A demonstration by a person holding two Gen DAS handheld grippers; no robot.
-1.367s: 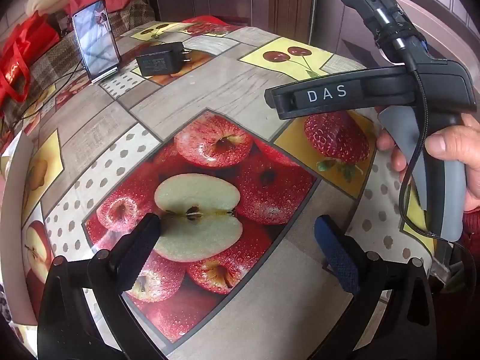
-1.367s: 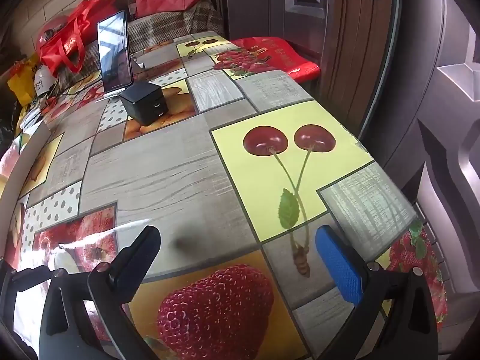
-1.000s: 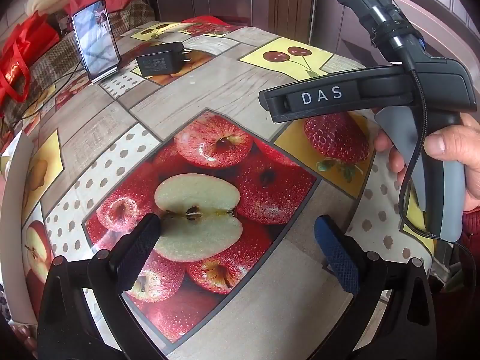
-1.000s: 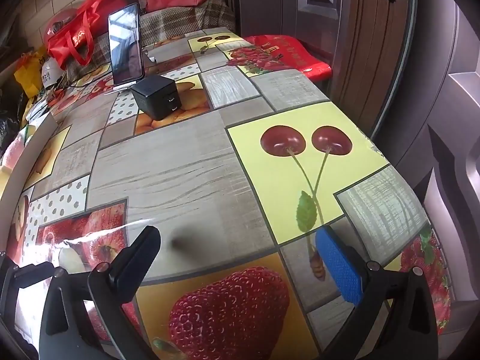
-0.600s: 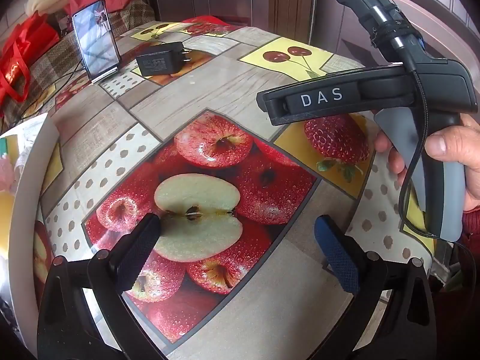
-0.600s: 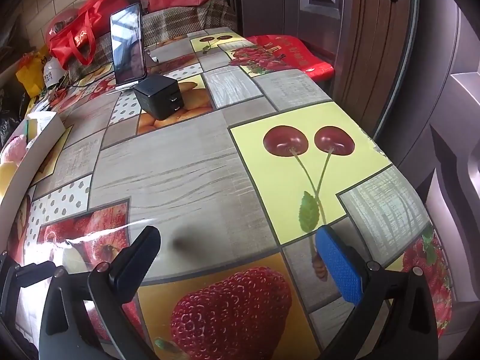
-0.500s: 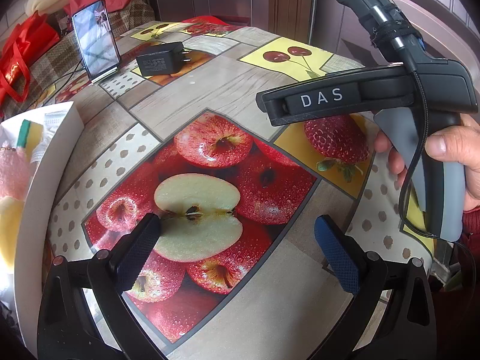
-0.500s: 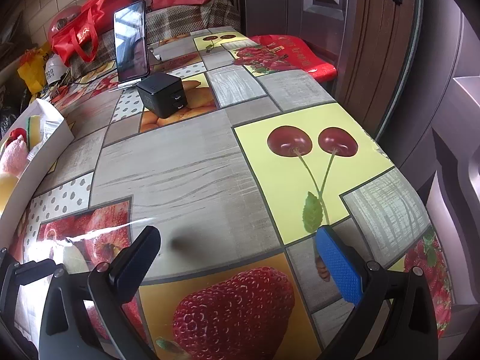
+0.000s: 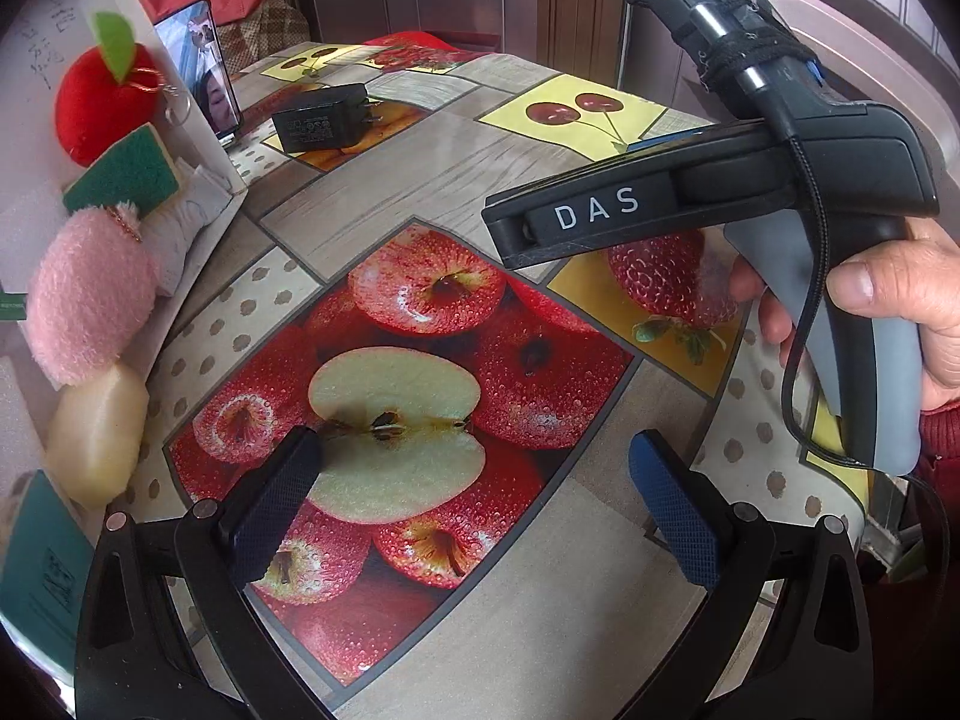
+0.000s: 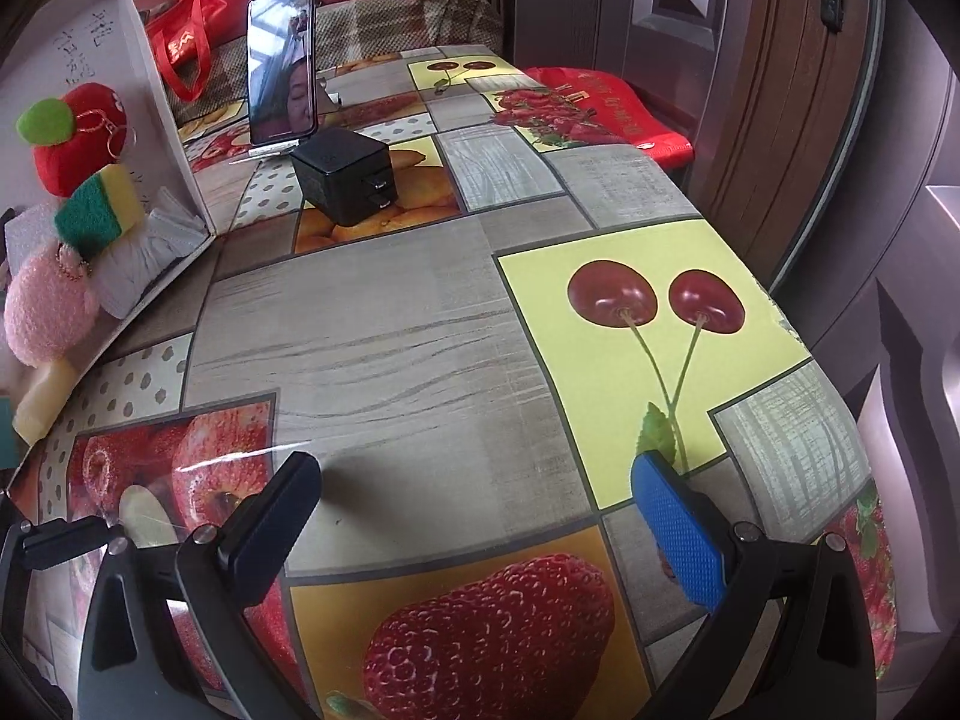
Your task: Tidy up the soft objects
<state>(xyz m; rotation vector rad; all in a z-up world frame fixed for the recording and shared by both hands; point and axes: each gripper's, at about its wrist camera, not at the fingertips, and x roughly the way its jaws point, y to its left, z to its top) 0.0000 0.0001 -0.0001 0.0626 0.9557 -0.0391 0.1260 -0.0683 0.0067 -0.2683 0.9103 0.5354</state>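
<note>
— Fruit-print tablecloth (image 10: pixel 384 324) covers the table; what sits far left?
— One white box (image 10: pixel 180 180) holding one red plush apple (image 10: pixel 78 138), one green-yellow sponge (image 10: pixel 99 210), one pink plush (image 10: pixel 51 306), one cream piece (image 9: pixel 96 438); one phone (image 10: pixel 282 63) and one black charger (image 10: pixel 345 183) lie beyond.
— Grippers?
— Left gripper (image 9: pixel 474 501) and right gripper (image 10: pixel 480 516): both spread wide, empty; one hand (image 9: pixel 900 306) grips the right one.

Worktop (image 10: pixel 384 324) under a glossy fruit-print cloth: apples, cherries, strawberries, grey wood-look squares. Daylight glare streaks its near edge. Dark brown panelled door (image 10: pixel 780 90) on the right, grey panelling nearer. Far end: plaid-covered seat (image 10: pixel 408 18) w/ red bags (image 10: pixel 186 48) piled on it. Red cushion (image 10: pixel 606 114) just past the worktop's far-right edge.
</note>
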